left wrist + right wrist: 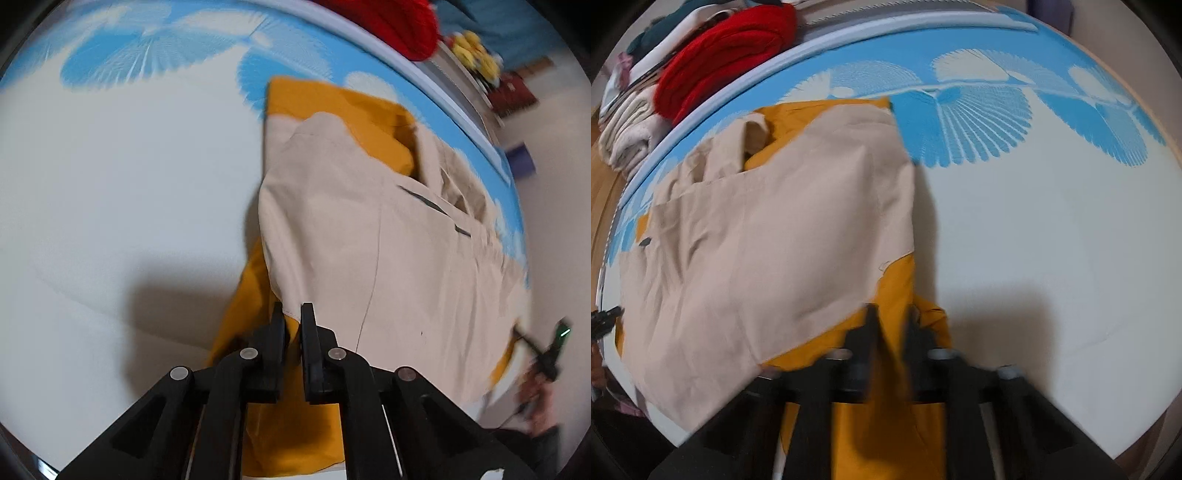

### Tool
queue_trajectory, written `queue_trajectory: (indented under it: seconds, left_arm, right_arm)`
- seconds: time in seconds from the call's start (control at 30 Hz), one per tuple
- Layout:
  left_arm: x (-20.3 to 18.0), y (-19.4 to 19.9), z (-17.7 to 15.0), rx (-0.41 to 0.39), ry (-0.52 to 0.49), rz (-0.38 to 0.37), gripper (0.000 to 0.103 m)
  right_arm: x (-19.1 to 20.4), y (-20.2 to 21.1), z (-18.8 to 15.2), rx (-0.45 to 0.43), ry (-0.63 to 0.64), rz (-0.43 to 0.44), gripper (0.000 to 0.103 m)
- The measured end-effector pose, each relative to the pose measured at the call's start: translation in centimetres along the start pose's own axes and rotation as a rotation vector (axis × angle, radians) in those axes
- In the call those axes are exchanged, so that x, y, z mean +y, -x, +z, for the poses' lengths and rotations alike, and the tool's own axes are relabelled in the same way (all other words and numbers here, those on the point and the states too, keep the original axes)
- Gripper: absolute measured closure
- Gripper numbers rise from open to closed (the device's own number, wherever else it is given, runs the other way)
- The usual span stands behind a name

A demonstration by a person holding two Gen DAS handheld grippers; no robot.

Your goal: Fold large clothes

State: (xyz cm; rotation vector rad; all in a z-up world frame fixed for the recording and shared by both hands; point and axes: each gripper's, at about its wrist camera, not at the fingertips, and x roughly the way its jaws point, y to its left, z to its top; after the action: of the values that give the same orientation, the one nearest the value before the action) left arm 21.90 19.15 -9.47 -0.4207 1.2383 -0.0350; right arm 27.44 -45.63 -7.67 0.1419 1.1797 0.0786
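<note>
On the white-and-blue sheet (110, 184), both grippers (291, 314) (890, 314) pinch a smooth beige, mustard-lined coat (369, 240) (775, 240)

You are working with two matte black grippers. The left gripper (291, 314) is showing slim black fingers (276, 332), four round silver pins behind them, and triangular cut-outs further back. The right gripper (891, 317) is looking alike, though blurred.

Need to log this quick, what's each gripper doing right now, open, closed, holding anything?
Left gripper: closed, pinching the hem of the beige and mustard garment.
Right gripper: closed on the same garment's mustard edge.
</note>
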Motion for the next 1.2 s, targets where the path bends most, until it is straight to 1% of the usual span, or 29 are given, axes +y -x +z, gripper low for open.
queue_trajectory:
  seconds: [0.03,0.07,0.1,0.13,0.17,0.23,0.27,0.33,0.47,0.53,0.57,0.6,0.63,0.67,0.7,0.73,0.77,0.8,0.83,0.87,0.9,0.97,1.03,1.07,1.1,1.13,1.17,1.2]
  left_arm:
    - [-0.3,0.6,0.2,-0.031,-0.02,0.007,0.101]
    - [-0.7,1.7,0.4,-0.085,-0.031,0.004,0.101]
    - [-0.9,3.1,0.8,-0.157,-0.023,-0.006,0.101]
    - [-1.0,4.1,0.9,-0.203,-0.013,-0.015,0.101]
    - [-1.3,4.8,1.1,-0.244,-0.013,-0.012,0.101]
    - [-2.1,5.6,1.5,-0.307,-0.037,0.019,0.101]
    - [-2.8,6.0,1.8,-0.349,-0.051,0.039,0.101]
    - [-3.2,6.2,2.4,-0.39,-0.047,0.053,0.101]
    - [-3.5,6.6,3.7,-0.468,-0.02,0.077,0.101]
    - [-4.1,6.7,4.3,-0.512,-0.016,0.093,0.101]
    - [-4.2,6.3,4.8,-0.517,-0.015,0.101,0.101]
    - [-4.2,5.6,5.5,-0.509,-0.017,0.119,0.099]
    - [-4.2,4.7,6.1,-0.482,-0.012,0.137,0.096]
    - [-3.8,3.1,6.8,-0.421,0.006,0.152,0.093]
    - [-3.4,1.9,7.2,-0.363,0.02,0.151,0.09]
    - [-2.9,0.5,7.5,-0.292,0.035,0.149,0.084]
    - [-2.3,-0.9,7.5,-0.207,0.049,0.13,0.078]
    - [-1.6,-2.3,7.1,-0.122,0.06,0.112,0.078]
    - [-1.4,-2.7,6.9,-0.093,0.062,0.111,0.078]
    - [-0.9,-3.0,6.6,-0.05,0.067,0.105,0.076]
    - [-0.6,-3.0,6.3,-0.035,0.073,0.088,0.075]
    - [0.2,-2.8,5.9,-0.029,0.09,0.046,0.075]
    - [1.1,-2.8,5.4,-0.011,0.117,0.013,0.076]
    - [1.4,-3.1,5.2,0.008,0.128,-0.005,0.082]
    - [1.4,-3.2,4.9,0.018,0.121,-0.019,0.097]
    - [1.1,-3.0,4.7,0.012,0.108,-0.016,0.098]
    - [0.6,-2.5,4.6,-0.01,0.081,0.002,0.103]
    - [0.0,-1.6,4.7,-0.053,0.052,0.02,0.103]
  right_arm:
    - [0.3,0.9,0.2,-0.036,0.007,0.006,0.099]
    - [0.4,2.5,0.7,-0.107,0.003,0.02,0.099]
    - [0.4,3.8,1.0,-0.164,-0.01,0.034,0.1]
    - [0.3,5.1,1.2,-0.227,-0.027,0.048,0.1]
    - [0.3,6.6,1.6,-0.312,-0.044,0.061,0.1]
    - [0.7,7.8,2.4,-0.41,-0.052,0.042,0.1]
    - [1.1,7.9,3.0,-0.44,-0.052,0.02,0.1]
    - [1.8,7.6,3.9,-0.477,-0.055,-0.016,0.1]
    - [3.3,6.6,6.0,-0.521,-0.061,-0.061,0.1]
    - [4.2,6.9,6.7,-0.576,-0.056,-0.077,0.1]
    - [4.7,7.1,6.9,-0.605,-0.057,-0.085,0.1]
    - [4.9,6.8,7.3,-0.61,-0.061,-0.096,0.1]
    - [5.0,5.9,7.8,-0.588,-0.067,-0.117,0.1]
    - [5.1,5.1,8.0,-0.555,-0.074,-0.133,0.099]
    - [4.7,3.1,8.7,-0.477,-0.096,-0.143,0.099]
    - [4.1,1.2,9.1,-0.392,-0.124,-0.139,0.091]
    - [3.2,-1.7,9.3,-0.245,-0.16,-0.123,0.084]
    - [2.6,-3.7,9.0,-0.132,-0.183,-0.11,0.081]
    - [2.0,-5.3,8.5,-0.04,-0.204,-0.096,0.076]
    - [1.4,-6.4,7.9,0.028,-0.225,-0.086,0.072]
    - [0.8,-6.9,7.3,0.066,-0.246,-0.078,0.071]
    - [0.4,-5.9,6.9,0.047,-0.255,-0.064,0.071]
    - [0.8,-5.2,6.6,0.034,-0.218,-0.078,0.071]
    - [1.2,-5.1,6.3,0.044,-0.185,-0.086,0.071]
    - [1.4,-5.1,6.0,0.054,-0.163,-0.089,0.071]
    - [1.7,-5.1,5.9,0.055,-0.144,-0.088,0.08]
    - [1.9,-4.6,5.8,0.038,-0.129,-0.077,0.096]
    - [1.7,-3.9,5.7,0.007,-0.124,-0.076,0.098]
